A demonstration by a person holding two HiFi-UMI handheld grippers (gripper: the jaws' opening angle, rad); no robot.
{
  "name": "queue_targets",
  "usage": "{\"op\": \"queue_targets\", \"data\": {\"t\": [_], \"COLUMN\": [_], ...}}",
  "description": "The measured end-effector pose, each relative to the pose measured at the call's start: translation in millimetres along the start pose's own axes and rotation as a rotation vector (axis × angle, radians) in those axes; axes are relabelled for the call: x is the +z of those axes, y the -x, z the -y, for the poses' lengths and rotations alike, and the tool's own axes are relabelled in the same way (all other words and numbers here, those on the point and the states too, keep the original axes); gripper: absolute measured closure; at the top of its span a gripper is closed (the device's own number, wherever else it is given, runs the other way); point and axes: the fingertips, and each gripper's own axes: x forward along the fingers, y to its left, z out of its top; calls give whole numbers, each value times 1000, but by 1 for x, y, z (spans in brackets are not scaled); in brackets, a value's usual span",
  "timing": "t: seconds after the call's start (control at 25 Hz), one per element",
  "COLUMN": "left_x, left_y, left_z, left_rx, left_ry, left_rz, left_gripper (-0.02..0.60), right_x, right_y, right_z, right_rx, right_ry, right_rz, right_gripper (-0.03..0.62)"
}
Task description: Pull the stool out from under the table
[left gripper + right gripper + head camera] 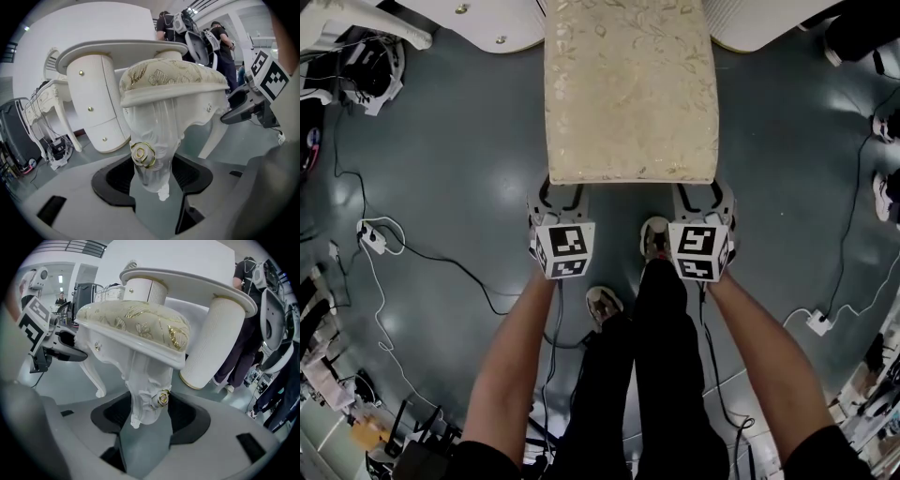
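Head view shows the cream-cushioned stool (630, 89) standing on the grey floor (450, 169), with its far end running in beneath the white table (478, 23) and its near edge just ahead of the person's shoes (654, 236). The left gripper (563, 195) is clamped on the stool's near left leg (152, 140). The right gripper (701, 195) is clamped on the near right leg (146, 394), and each carved leg is pinched between the jaws.

Head view: high, facing steeply down on the stool (630, 89), floor (450, 169), left gripper (562, 195) and right gripper (703, 197).
Left gripper view: low, very near one stool leg (152, 140), facing along its jaws up toward the table (117, 49).
Right gripper view: likewise at the other near leg (145, 380).
Shared: stool in all three; table and the opposite gripper in both gripper views.
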Motion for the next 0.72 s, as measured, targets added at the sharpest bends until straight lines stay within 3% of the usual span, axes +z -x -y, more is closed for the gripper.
{"op": "queue_targets", "data": {"t": [0.28, 0.56, 0.72], "left_x": [-22, -31, -40], "left_y": [33, 50, 77], "left_z": [16, 16, 13], "left_rx": [-21, -15, -9], "left_ry": [-16, 28, 41], "left_rz": [3, -115, -181], "left_gripper": [324, 320, 321], "right_x": [-25, -33, -33], "right_y": [33, 58, 86], "right_z": [-23, -37, -58], "right_rx": [-16, 21, 96], "right_ry": [-11, -39, -41], "right_rz": [-20, -156, -203], "right_gripper": [345, 345, 345]}}
